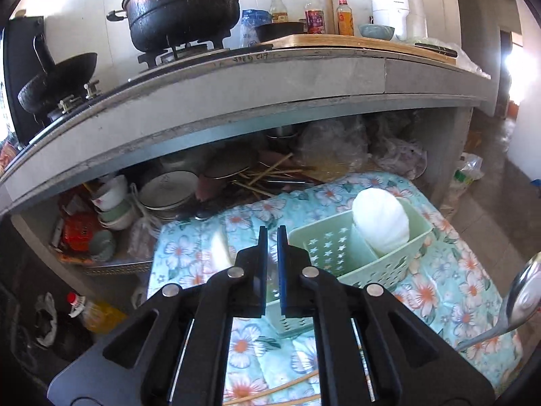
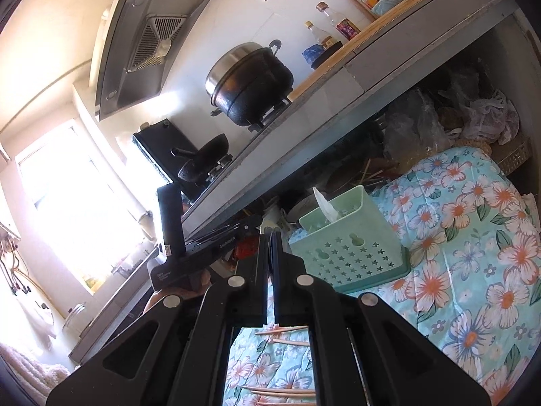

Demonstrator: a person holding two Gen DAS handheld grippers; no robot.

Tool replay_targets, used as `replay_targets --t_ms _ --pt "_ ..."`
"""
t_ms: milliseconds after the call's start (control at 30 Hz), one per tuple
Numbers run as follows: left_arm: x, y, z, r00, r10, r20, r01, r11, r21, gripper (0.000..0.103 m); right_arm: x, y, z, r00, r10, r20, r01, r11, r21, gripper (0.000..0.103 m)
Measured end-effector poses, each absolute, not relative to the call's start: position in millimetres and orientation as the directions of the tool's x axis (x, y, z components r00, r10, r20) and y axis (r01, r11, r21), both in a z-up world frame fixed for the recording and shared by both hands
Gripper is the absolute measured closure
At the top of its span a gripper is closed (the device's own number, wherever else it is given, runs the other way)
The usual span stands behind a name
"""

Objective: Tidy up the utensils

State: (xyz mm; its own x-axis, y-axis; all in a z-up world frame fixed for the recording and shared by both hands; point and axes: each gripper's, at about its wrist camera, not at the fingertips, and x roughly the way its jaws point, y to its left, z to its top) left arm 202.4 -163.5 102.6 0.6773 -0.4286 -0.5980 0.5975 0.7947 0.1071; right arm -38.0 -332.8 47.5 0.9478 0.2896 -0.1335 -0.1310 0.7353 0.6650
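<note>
1. Two compartments in the green caddy point(image 1: 355, 253), and as far as I can see no utensils are in either yet. There's just a white, bag-like thing point(image 1: 380, 223) standing in the far one. It sits on the floral cloth point(image 1: 439, 287) in front of the open shelf under the counter.
2. Several chopsticks point(image 2: 280, 390) are lying loose on the cloth, close to the grippers and well short of the caddy. More sticks are tangled up among the bowls on the shelf behind, so I'd say the job has barely started.
3. The right gripper point(image 2: 270, 240) is pinched tight on something thin and dark, seen edge-on between its fingers. The left camera shows a metal spoon point(image 1: 524, 291) in the air off to the right with its handle running down out of frame, so I reckon that's what it's holding. It looks like the first piece headed for the caddy.
4. The left gripper point(image 1: 272, 233) is all but closed, with just a sliver of gap and nothing in it. It's pointing down at the near corner of the caddy.
5. Writing: there's a dark scribble point(image 1: 250, 57) on the counter's front edge that I can't make out. The sauce bottles point(image 1: 314, 10) have red and yellow labels and the white appliance point(image 1: 399, 6) has a small logo, all too tiny to read.
</note>
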Motion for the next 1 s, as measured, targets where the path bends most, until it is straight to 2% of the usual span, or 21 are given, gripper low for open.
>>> replay_targets --t_ms 233,400,467,633,767,1000 --pt "187 -162 100 0.672 -0.455 -0.584 0.608 0.79 0.085 0.095 -38 -339 43 0.948 0.288 -0.134 -0.121 0.717 0.686 0.101" --pt "165 -145 112 0.694 -0.492 -0.526 0.605 0.794 0.055 0.083 -37 -342 36 0.95 0.284 -0.129 -0.111 0.694 0.712 0.101" --pt "156 -137 115 0.7 -0.502 -0.508 0.605 0.795 0.048 0.074 -38 -344 35 0.952 0.282 -0.116 -0.115 0.683 0.722 0.101" --pt "136 -110 118 0.7 -0.503 -0.507 0.58 0.815 -0.008 0.057 -40 -344 39 0.956 0.283 -0.078 -0.137 0.666 0.733 0.101" --pt "127 -88 115 0.689 -0.496 -0.529 0.547 0.834 -0.07 0.051 -39 -340 43 0.954 0.293 -0.061 -0.157 0.662 0.733 0.101" --pt "110 -71 106 0.694 -0.471 -0.545 0.524 0.849 -0.066 0.042 -39 -334 46 0.951 0.308 -0.043 -0.178 0.654 0.735 0.101"
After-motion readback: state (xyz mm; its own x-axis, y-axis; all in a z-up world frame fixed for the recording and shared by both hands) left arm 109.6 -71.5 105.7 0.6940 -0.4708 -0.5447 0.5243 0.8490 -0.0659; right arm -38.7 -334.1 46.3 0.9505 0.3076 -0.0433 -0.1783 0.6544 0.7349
